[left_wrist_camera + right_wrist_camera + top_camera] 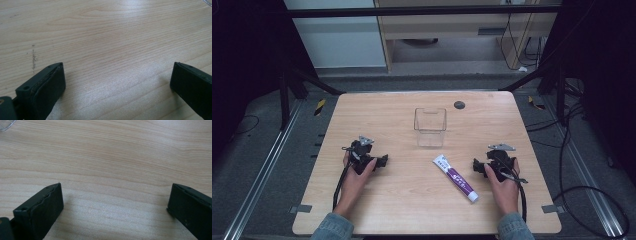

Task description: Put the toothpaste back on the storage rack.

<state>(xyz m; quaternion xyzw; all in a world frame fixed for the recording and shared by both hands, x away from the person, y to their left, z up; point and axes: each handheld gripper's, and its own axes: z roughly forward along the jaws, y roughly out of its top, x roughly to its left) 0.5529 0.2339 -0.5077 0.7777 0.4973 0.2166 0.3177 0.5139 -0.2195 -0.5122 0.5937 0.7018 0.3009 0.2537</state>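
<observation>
Both grippers rest on the wooden table (362, 210), jaws spread wide with nothing between them, so no pick has begun. The toothpaste tube (455, 178) lies flat just beside the right gripper (479, 166), well apart from the left gripper (379, 162). I reckon the right must reach inward, straddle the tube, then carry it toward the clear container (430, 127) behind.

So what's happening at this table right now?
A person rests both hands on the light wooden table, a gripper in each. The left gripper and the right gripper are both open and empty. Between them lies a white and purple tube, nearer the right gripper, untouched. A clear plastic container stands upright behind it, apparently empty.
</observation>
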